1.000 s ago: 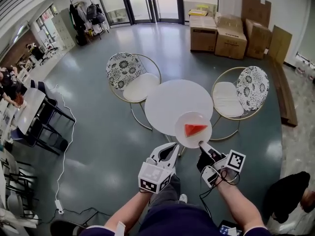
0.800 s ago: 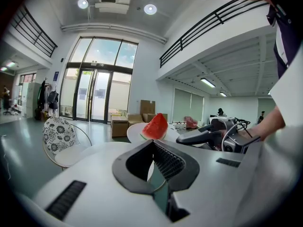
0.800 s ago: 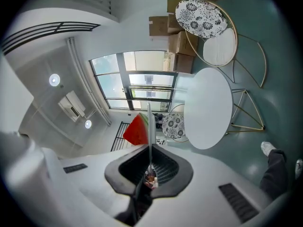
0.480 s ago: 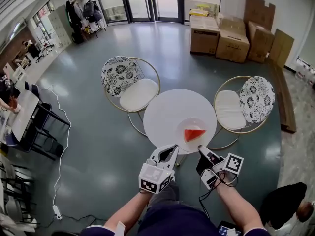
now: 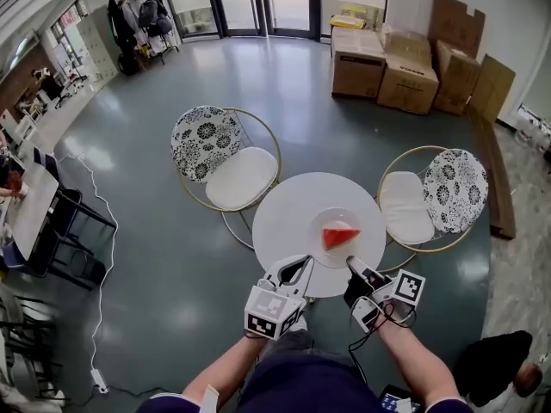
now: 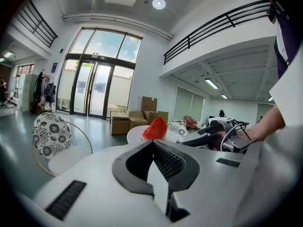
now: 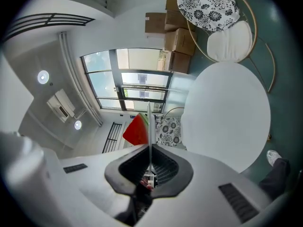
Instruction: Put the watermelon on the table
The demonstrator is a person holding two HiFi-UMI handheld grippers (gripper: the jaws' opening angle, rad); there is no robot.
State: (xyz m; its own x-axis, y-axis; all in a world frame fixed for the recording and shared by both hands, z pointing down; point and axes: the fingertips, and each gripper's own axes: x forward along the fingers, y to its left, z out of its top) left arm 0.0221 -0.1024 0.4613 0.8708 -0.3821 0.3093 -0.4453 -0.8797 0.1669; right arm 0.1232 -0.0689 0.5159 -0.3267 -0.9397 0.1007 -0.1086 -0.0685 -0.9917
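Observation:
A red watermelon slice [image 5: 340, 235] lies on a white plate [image 5: 319, 223], which hangs over the near right part of the round white table [image 5: 288, 213]. My right gripper [image 5: 350, 263] is shut on the plate's near rim. In the right gripper view the plate [image 7: 148, 119] runs edge-on between the jaws, with the watermelon slice [image 7: 137, 130] to its left and the table [image 7: 225, 117] to its right. My left gripper [image 5: 303, 263] is shut and holds nothing, at the table's near edge. The left gripper view shows the watermelon slice [image 6: 155, 128] just beyond the left gripper [image 6: 152, 142].
Two gold-framed chairs with flowered backs flank the table, one at the far left [image 5: 219, 157] and one at the right [image 5: 430, 198]. Cardboard boxes [image 5: 383, 67] stand by the back wall. A person [image 5: 495, 364] crouches at the lower right. Desks and black chairs [image 5: 39, 222] line the left.
Both grippers and the plate with the watermelon have come forward. The plate overhung the table's near right edge before; now it lies within the tabletop's outline.

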